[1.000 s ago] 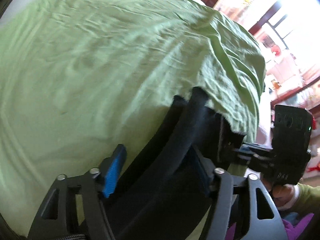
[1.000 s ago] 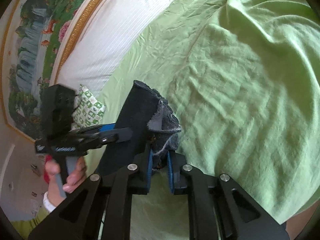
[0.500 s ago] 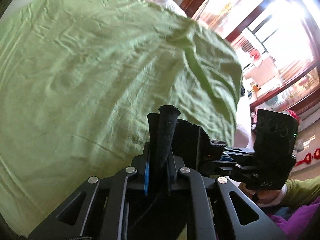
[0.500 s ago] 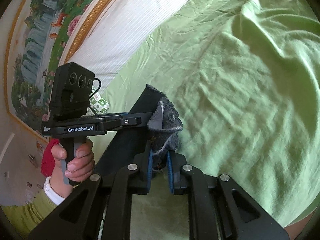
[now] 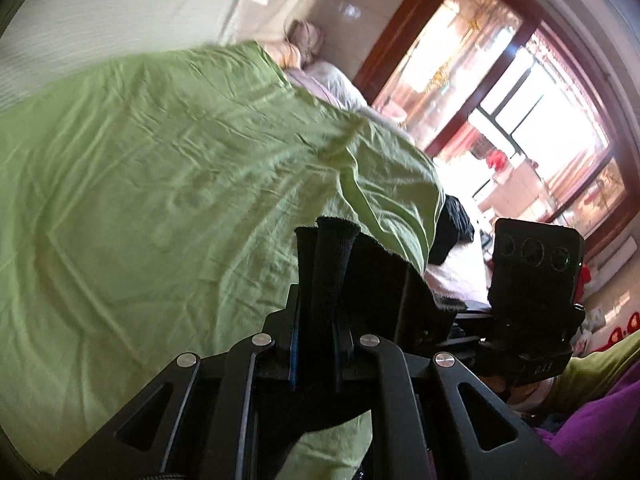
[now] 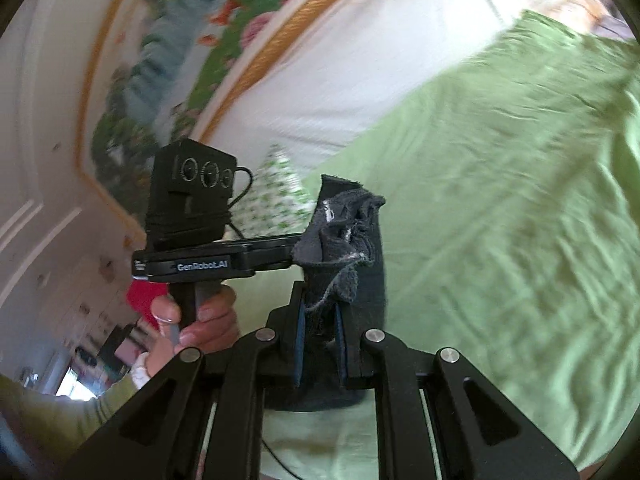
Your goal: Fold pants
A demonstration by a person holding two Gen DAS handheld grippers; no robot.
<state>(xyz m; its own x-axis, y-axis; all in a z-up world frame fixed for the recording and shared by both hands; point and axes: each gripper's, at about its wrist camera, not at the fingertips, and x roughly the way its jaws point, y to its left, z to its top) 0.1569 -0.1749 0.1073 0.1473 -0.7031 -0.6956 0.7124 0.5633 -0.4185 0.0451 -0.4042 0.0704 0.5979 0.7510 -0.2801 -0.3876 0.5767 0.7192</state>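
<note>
- My left gripper (image 5: 316, 344) is closed tight on a bunched edge of the pants (image 5: 332, 264) — the dark fabric stands up in a narrow roll between the blue pads and sticks out past the fingertips.
- My right gripper (image 6: 318, 344) is clamped on another gathered part of the same pants (image 6: 344, 240); here the cloth shows a greyish, frayed-looking inside with pale stitching, crumpled above the pads.
- The pants are lifted off the bed, stretched between the two grippers, with a dark fold running from my left gripper across to the right gripper (image 5: 532, 300) in the left wrist view.
- From the right wrist view, the left gripper (image 6: 224, 256) sits just beside the cloth, its handle gripped by my left hand (image 6: 200, 320) (green sleeve at the wrist).
- Below and beyond lies the green bedsheet (image 5: 160, 184), wrinkled all over, spread across the bed.
- Past the sheet's far edge — a white headboard (image 6: 360, 60) and a gold-framed floral painting (image 6: 192, 52) on the wall.
- A green-patterned pillow (image 6: 276, 196) rests near the headboard.
- To the right in the left wrist view, a bright window (image 5: 532, 120) with dark wooden framing; both views are somewhat blurred.
</note>
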